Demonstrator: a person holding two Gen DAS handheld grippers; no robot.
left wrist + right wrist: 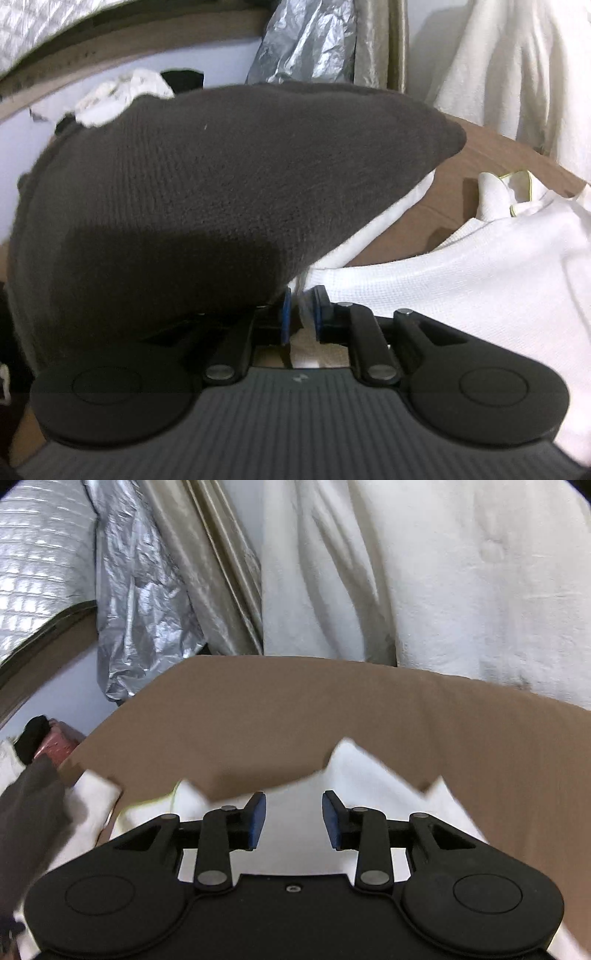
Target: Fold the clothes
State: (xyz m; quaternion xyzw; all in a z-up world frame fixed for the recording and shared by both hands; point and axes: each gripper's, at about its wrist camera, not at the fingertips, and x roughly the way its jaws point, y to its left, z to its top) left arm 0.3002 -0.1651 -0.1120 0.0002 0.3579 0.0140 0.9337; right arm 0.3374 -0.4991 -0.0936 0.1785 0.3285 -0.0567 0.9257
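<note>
White knit garment (461, 273) rumpled on brown surface (295, 709).

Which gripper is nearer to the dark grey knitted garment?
Left. The left gripper sits right under the dark grey garment, pinching white cloth. The right gripper is open, apart from it.

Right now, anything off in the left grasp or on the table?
Yes. A dark grey knit garment is draped over the left gripper, covering its left finger, while the fingers are shut on the white garment. It looks like a stray piece riding along. The right gripper is open, holding nothing.
</note>
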